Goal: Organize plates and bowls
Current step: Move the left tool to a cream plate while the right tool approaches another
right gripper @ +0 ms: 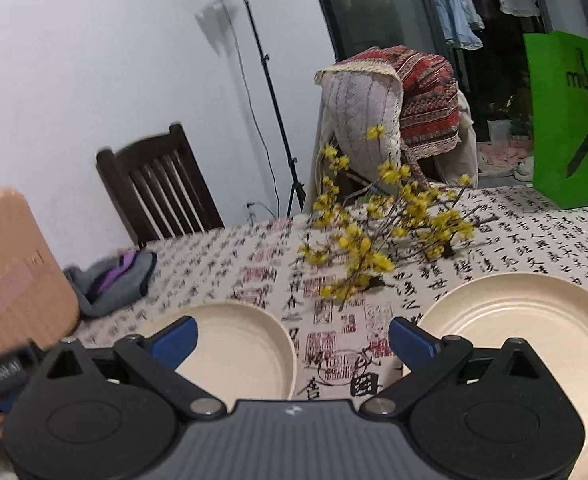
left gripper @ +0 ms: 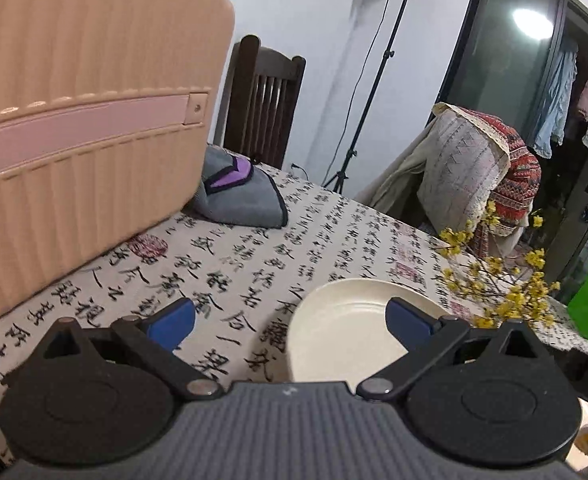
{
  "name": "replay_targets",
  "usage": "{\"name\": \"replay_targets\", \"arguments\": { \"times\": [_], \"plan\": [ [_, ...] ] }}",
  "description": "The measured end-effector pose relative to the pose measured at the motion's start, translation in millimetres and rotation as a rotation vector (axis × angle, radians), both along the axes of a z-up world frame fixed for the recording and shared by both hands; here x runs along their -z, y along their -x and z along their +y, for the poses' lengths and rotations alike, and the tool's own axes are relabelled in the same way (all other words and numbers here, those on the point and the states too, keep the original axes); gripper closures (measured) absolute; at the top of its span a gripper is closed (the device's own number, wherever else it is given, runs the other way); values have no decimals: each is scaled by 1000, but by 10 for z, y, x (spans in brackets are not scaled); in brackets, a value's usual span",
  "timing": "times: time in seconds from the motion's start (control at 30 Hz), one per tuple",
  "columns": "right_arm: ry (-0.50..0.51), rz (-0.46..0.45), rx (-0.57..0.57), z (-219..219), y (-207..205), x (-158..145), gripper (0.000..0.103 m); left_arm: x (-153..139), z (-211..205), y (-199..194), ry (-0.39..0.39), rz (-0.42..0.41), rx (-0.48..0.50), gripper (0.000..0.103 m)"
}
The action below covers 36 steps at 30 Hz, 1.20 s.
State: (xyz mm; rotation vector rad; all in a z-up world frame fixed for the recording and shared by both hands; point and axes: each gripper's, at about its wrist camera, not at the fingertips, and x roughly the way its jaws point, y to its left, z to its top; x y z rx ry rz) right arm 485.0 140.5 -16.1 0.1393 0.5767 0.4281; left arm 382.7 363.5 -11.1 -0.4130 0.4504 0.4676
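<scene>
Plainly, two round cream-coloured shallow plates with faint concentric rings lie on the calligraphy-printed tablecloth [right gripper: 253,256], well apart, empty and upright. From the right wrist view, the left-hand plate [right gripper: 237,352] sits under the left blue finger of the right gripper [right gripper: 292,338], the larger-looking plate [right gripper: 534,332] under its right finger; jaws spread wide, holding nothing. The left gripper [left gripper: 290,320] is likewise wide open and empty, one plate [left gripper: 346,332] just beneath its right finger. Yellow blossom branches [right gripper: 382,232] lie beyond both plates.

The green bag [right gripper: 570,120] beside the yellow flowers [right gripper: 378,232] bears dark letters "mucun", cut off. The tablecloth [right gripper: 534,236] under the flowers carries black Chinese calligraphy and red seal stamps.
</scene>
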Motion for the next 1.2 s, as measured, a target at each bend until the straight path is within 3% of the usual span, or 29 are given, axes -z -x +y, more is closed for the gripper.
{"name": "replay_targets", "arguments": {
  "times": [0.43,0.7,0.93,1.2],
  "plan": [
    [2,107,-134,5,-264,72,5,119,-32,-66,-8,21,24,0],
    [-93,178,-170,-112,-465,326,27,208,-97,-130,-38,57,48,0],
    [-106,172,-203,-70,-459,343,32,230,-102,-135,-35,59,51,0],
    [-109,153,-208,-76,-456,366,48,245,-113,-145,-41,59,59,3]
  ]
}}
